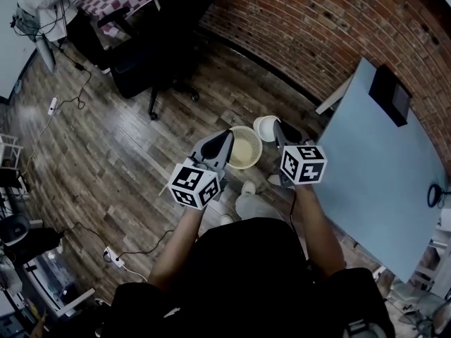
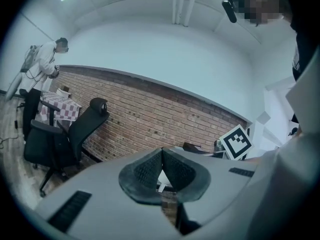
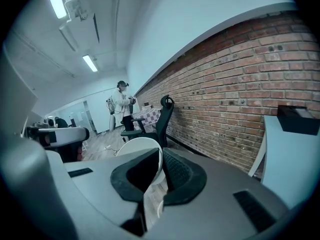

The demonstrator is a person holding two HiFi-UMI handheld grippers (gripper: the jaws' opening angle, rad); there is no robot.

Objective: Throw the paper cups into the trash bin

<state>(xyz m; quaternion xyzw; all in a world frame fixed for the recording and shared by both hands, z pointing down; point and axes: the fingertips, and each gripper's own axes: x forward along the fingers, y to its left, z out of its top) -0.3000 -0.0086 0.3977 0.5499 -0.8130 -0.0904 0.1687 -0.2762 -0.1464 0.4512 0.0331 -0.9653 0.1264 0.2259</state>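
Observation:
In the head view my right gripper (image 1: 276, 127) is shut on the rim of a white paper cup (image 1: 266, 127), which hangs just right of and beyond a cream woven trash bin (image 1: 246, 166) on the wooden floor. In the right gripper view the cup's wall (image 3: 140, 149) is pinched between the pads of the right gripper (image 3: 161, 154). My left gripper (image 1: 227, 136) hovers over the bin's left rim. Its jaws meet at the tips in the left gripper view (image 2: 162, 151), and I see nothing held there. Two more small white cups (image 1: 248, 187) (image 1: 225, 219) lie on the floor near the bin.
A light blue table (image 1: 380, 174) stands to the right, carrying a black box (image 1: 390, 94). A brick wall (image 1: 317, 27) runs behind the bin. A black office chair (image 1: 158, 55) stands at the upper left. Cables and a power strip (image 1: 113, 255) trail across the floor.

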